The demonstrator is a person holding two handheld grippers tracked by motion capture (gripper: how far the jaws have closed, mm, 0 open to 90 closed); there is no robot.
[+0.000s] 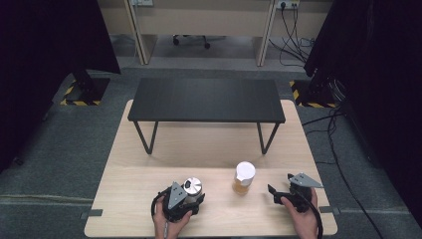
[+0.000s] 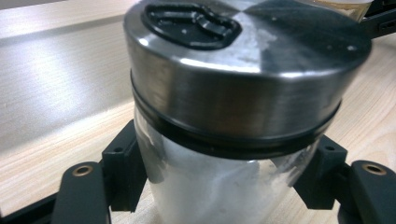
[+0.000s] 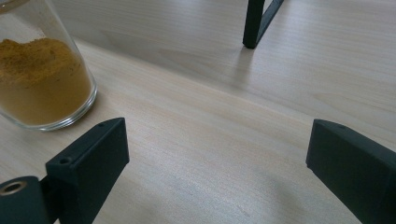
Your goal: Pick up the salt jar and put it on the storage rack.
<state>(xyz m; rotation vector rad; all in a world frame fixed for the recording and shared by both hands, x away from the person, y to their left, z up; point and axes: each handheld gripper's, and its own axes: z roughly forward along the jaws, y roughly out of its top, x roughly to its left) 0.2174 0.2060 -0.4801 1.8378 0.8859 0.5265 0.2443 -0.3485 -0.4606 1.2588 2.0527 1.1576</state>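
Steel-lidded jar [image 2: 233,116] in left tongs [image 2: 224,172], nr table's front edge [image 1: 209,233].

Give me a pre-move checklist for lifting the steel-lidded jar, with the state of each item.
1. Left gripper jaws on both sides of the steel-lidded jar, below the lid: ok.
2. Grip firm enough to lift: cannot tell.
3. Black flip cap on the lid shut: ok.
4. Right gripper open, jaws holding nothing, off to the side: ok.
5. White-lidded spice jar upright and apart from the steel-lidded jar: ok.
6. Black shelf stands well behind the jars, out of the lift path: ok.
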